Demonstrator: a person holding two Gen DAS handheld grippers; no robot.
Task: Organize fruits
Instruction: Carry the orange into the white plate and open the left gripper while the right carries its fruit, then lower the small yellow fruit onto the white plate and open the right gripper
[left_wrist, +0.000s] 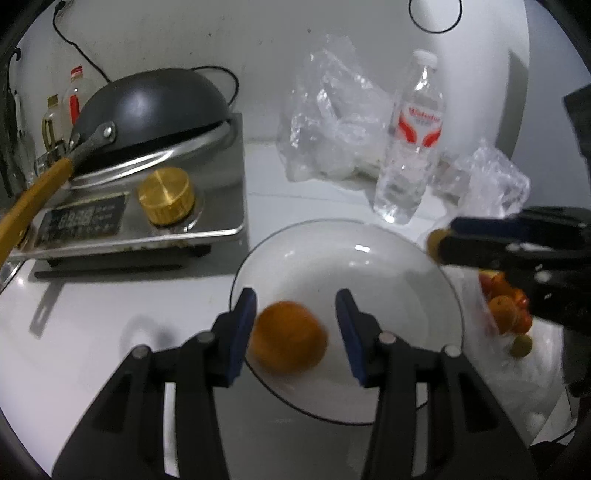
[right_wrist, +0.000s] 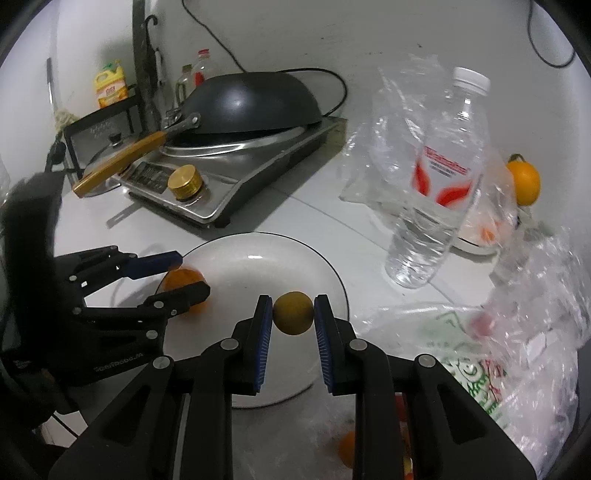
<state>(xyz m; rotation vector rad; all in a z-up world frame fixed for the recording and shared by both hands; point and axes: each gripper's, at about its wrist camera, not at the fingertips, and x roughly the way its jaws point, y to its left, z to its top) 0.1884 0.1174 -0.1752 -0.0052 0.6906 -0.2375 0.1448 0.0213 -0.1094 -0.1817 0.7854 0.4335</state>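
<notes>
Both grippers were over the white plate (right_wrist: 325, 273), each with a fruit.

Risks, judged: the orange (left_wrist: 288, 341) sat at the plate's 7 o'clock rim in the left-wrist view and looked blurred; loose, it could roll off the rim onto the counter. The two grippers stood near each other, so the right one coming in to set down could knock the left fingers or the orange.

Left gripper (left_wrist: 295, 334): jaws partly open. The orange touched or nearly touched the left pad, with a clear gap at the right pad, so not clamped.

Right gripper (right_wrist: 293, 325): jaws closed on a small yellow-green fruit (right_wrist: 293, 313), both pads pressing it, above the plate's 5 o'clock edge.

More fruit (left_wrist: 506, 306) lay in a plastic bag at the plate's 3 o'clock.
</notes>
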